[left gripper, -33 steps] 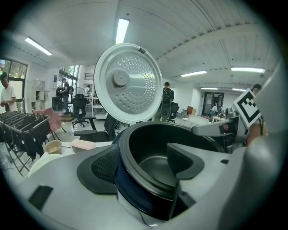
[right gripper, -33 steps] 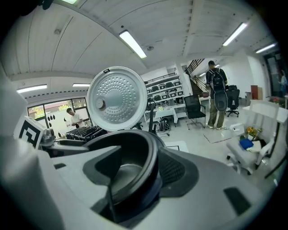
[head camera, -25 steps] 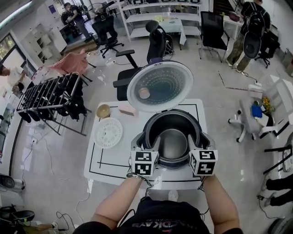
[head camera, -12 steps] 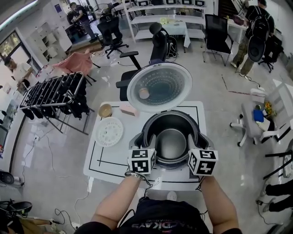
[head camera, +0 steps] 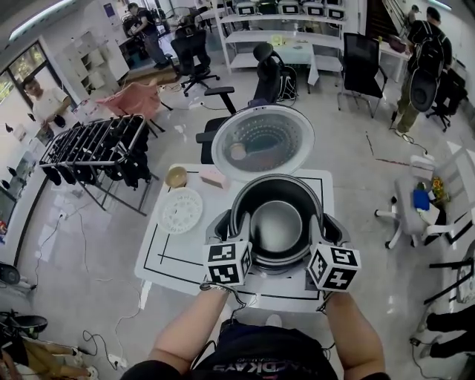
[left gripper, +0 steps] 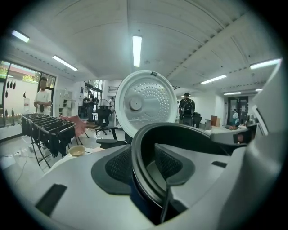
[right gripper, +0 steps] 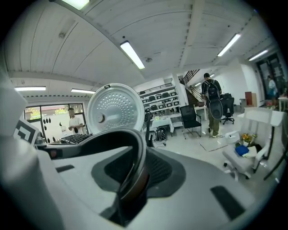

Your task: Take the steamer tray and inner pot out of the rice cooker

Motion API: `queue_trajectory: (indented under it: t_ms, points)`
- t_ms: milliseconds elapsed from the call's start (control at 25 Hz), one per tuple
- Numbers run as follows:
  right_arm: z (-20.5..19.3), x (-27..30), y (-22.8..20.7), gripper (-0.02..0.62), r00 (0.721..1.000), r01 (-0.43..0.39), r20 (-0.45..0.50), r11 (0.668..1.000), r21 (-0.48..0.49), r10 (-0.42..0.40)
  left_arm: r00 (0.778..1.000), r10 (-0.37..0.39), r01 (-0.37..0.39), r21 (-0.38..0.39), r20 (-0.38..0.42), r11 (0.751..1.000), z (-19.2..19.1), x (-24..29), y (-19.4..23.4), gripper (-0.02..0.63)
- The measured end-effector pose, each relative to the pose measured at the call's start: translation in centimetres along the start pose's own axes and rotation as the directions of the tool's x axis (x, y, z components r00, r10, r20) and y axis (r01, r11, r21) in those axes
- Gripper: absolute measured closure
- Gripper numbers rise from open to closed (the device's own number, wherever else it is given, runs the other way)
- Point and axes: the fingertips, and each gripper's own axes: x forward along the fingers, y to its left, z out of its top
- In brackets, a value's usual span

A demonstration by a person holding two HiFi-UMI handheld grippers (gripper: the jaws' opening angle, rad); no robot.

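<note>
A large open room with a pale grey floor [head camera: 349, 148] holds a white table [head camera: 172, 260] marked with a black outline, a black drying rack [head camera: 89, 145] to its left, black office chairs [head camera: 269, 70] and white shelving [head camera: 282, 18] beyond — long tube lights [left gripper: 137, 45] on the ceiling, windows [head camera: 26, 63] along the left wall.

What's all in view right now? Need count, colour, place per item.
table: 1, white with black lines, centre
rice cooker: 1, grey-white, on table, lid raised
inner pot: 1, dark, metal inside, in the cooker's mouth
steamer tray: 1, white, on table left of cooker
bowl: 1, tan, table's far left corner
pink block: 1, pink, beside bowl
drying rack: 1, black, dark clothes on it, floor at left
office chairs: several, black, beyond table
people: at least three, room's edges
left gripper: 1, white, jaws just closing, shut on inner pot's left rim
right gripper: 1, white, jaws just closing, shut on its right rim
forearms: 2, bare, bottom edge
</note>
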Motion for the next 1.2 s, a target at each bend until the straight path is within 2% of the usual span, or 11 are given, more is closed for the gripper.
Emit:
queue_trajectory:
  t_ms: [240,360,680,920,1200]
  points:
    - [2.7,-1.3,1.0,0.515,0.996,-0.041,0.079,0.999,0.013,0.040,0.996,0.036,-0.035,-0.012,0.081,0.999,2.6,-2.2,0.2,0.486]
    - [4.3,-1.9,2.2,0.515,0.990,-0.076,0.117,0.997,0.010,0.075,0.991,0.052,-0.050,-0.023,0.120,0.998,3.9,-3.7,0.7,0.486]
    - [8.9,-3.3,7.1,0.515,0.950,-0.226,0.217,0.974,-0.017,0.225,0.967,0.133,-0.127,-0.043,0.219,0.991,8.0,-8.3,3.5,0.494]
    - [9.5,-3.2,12.5,0.515,0.920,-0.329,0.213,0.944,-0.033,0.328,0.941,0.227,-0.218,-0.063,0.252,0.974,9.2,-12.6,7.7,0.505]
    - [7.5,-1.8,20.0,0.515,0.891,-0.418,0.170,0.907,-0.057,0.421,0.916,0.326,-0.308,-0.108,0.236,0.945,7.6,-16.6,14.3,0.505]
